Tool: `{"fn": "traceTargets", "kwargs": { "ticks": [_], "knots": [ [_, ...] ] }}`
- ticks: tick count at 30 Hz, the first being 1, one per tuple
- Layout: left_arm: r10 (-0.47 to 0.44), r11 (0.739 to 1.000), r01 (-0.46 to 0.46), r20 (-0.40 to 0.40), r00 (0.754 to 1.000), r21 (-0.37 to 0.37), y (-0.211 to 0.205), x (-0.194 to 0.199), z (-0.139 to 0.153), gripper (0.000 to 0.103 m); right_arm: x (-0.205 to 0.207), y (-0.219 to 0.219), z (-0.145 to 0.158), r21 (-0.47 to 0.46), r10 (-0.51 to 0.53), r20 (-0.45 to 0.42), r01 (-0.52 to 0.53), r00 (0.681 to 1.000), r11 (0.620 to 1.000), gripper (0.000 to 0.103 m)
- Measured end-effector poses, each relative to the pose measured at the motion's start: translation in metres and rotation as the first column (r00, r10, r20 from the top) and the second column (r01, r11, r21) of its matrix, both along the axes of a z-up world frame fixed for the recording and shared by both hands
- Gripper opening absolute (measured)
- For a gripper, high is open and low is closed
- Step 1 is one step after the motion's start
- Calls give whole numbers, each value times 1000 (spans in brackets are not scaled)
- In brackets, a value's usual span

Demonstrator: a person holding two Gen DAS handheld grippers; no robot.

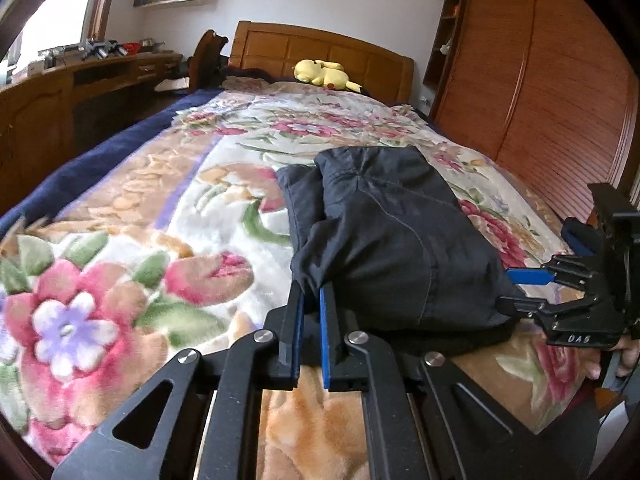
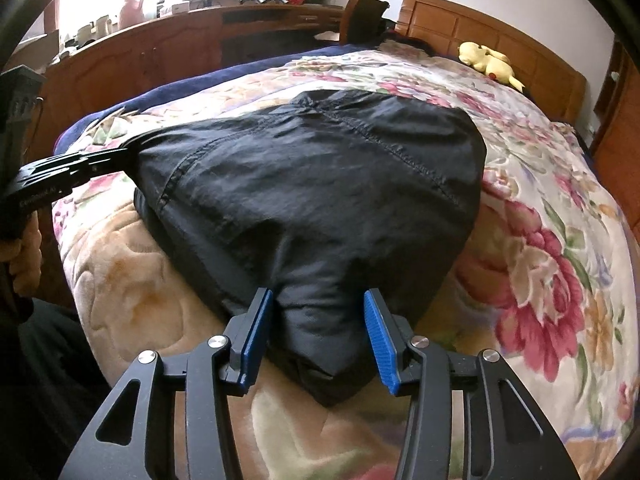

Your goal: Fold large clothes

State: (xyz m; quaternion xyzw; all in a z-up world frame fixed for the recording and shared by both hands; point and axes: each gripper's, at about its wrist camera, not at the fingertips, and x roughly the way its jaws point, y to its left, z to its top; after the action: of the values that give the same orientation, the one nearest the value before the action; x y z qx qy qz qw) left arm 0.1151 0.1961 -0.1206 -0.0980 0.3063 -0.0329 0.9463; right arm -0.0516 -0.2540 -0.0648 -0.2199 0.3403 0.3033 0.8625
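A dark navy garment [image 1: 392, 236] lies folded in a thick bundle on the floral blanket [image 1: 160, 216]; it also shows in the right wrist view [image 2: 312, 184]. My left gripper [image 1: 311, 294] is shut on the garment's near left corner. My right gripper [image 2: 318, 300] is open, its blue pads either side of the garment's near right corner, fabric bulging between them. The right gripper also shows in the left wrist view [image 1: 520, 292] at the bundle's right edge. The left gripper shows in the right wrist view [image 2: 120, 156] at the bundle's left corner.
A yellow plush toy [image 1: 324, 74] lies by the wooden headboard [image 1: 320, 48]. A wooden wardrobe [image 1: 552, 92] stands to the right of the bed. A long wooden desk [image 2: 168, 48] with clutter runs along the left. The blanket [image 2: 540, 200] covers the whole bed.
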Motion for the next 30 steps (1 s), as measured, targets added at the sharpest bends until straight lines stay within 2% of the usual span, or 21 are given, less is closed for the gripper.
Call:
{"fn": "traceTargets", "kwargs": {
  "ticks": [3, 4, 6, 8, 10, 12, 16, 23, 30],
  "knots": [
    [25, 999, -26, 18, 1000, 43, 2, -9, 7, 16, 4, -5, 11, 25, 17, 6, -17, 1000, 1000, 48],
    [29, 998, -30, 25, 999, 54, 3, -12, 9, 21, 6, -6, 15, 32, 21, 20, -22, 1000, 999, 49],
    [13, 999, -16, 42, 999, 52, 7, -20, 11, 35, 13, -6, 22, 18, 11, 63, -12, 998, 1000, 49],
    [6, 998, -8, 37, 999, 55, 11, -25, 9, 40, 24, -6, 29, 10, 1, 101, -2, 995, 1000, 49],
    [6, 998, -8, 23, 1000, 55, 13, -27, 5, 53, 38, -7, 34, 10, -11, 121, 10, 993, 1000, 52],
    [2, 999, -3, 19, 1000, 50, 13, -27, 2, 71, 59, -6, 35, 5, -34, 119, 34, 992, 999, 54],
    [2, 999, -1, -6, 1000, 50, 10, -21, -4, 72, 103, 2, 29, -17, -76, 101, 78, 992, 997, 55],
    [8, 997, -4, -64, 998, 71, 5, 0, -17, 72, 173, 5, 19, -3, -159, 55, 160, 986, 987, 59],
    [13, 997, -3, -119, 993, 83, 1, 17, -30, 72, 226, 2, 9, 33, -195, -14, 196, 981, 980, 72]
  ]
}}
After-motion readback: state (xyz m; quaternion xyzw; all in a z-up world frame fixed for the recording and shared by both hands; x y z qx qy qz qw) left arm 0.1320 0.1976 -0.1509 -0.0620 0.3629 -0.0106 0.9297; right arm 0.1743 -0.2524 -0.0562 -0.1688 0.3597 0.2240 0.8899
